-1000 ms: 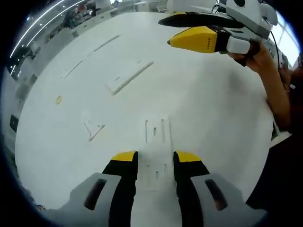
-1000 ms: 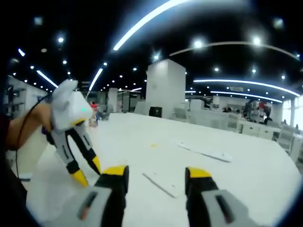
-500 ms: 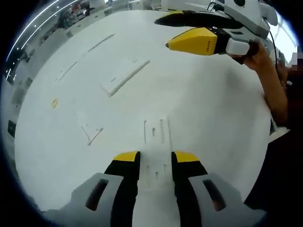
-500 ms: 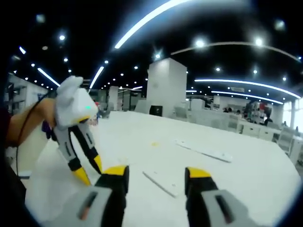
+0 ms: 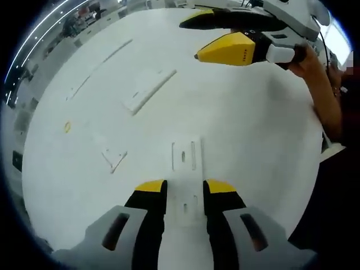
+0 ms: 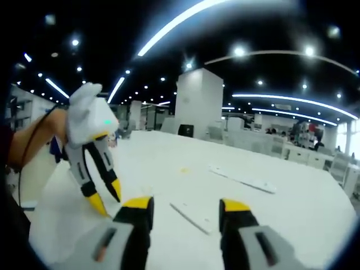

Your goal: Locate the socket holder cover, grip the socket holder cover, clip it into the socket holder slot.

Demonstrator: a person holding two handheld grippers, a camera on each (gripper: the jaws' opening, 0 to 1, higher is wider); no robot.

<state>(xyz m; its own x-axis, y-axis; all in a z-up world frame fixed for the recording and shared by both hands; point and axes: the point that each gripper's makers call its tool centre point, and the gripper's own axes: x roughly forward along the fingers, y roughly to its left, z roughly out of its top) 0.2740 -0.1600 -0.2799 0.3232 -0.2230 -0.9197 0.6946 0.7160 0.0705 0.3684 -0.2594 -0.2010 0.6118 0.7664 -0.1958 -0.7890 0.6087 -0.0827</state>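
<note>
A: Your left tongs (image 5: 184, 187), left gripper view: jaws rise from 6 o'clock, yellow tips a narrow gap apart, one on each side of the near end of a white socket holder cover (image 5: 186, 174). Can't tell whether the tips touch it.

B: Where does the cover lie?

A: Flat on the white counter (image 5: 247, 124), running from between your tips toward 12 o'clock. Slots show in its far half.

B: Other pieces on the counter?

A: A longer white strip (image 5: 147, 90) at 11 o'clock, angled. A thin long strip (image 5: 97, 66) beyond it, nearer the counter edge. A small white angled bit (image 5: 114, 158) at 9 o'clock, near the cover but apart from it. A small yellow ring (image 5: 67, 127) further out at 9 o'clock.

B: Your right tongs?

A: In the left gripper view they enter at 1 o'clock (image 5: 194, 39), above the counter, held in your hand (image 5: 306, 56), well apart from the cover. In the right gripper view their jaws (image 6: 185, 205) stand wide apart, gripping nothing. Your left tongs show there at 9 o'clock.

B: Any containers?

A: You have none in sight; the parts lie loose on the counter.
</note>
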